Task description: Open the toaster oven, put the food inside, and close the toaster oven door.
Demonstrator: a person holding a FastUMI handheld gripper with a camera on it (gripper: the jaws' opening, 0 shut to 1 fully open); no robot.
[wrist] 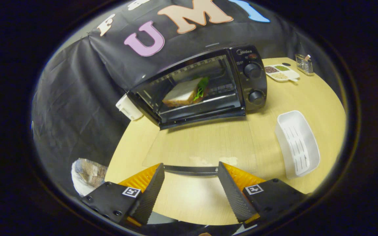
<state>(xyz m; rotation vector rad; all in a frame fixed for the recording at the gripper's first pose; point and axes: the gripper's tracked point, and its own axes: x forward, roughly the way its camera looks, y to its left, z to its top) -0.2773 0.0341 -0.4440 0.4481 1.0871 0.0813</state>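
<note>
- The gripper [190, 178] hung over the near part of the wooden table [208, 144], its jaws wide apart with nothing between them.
- Far across the table stood the toaster oven [202, 85], door open and lying flat.
- The sandwich [185, 93] sat inside it.
- A white basket [297, 144] lay to the right.

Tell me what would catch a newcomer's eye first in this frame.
The black toaster oven at the far side of the round wooden table stands out, with a sandwich visible inside behind its glass front. Nearer, to the right, sits a white slotted basket. The gripper is open with nothing between its fingers, well short of the oven.
</note>
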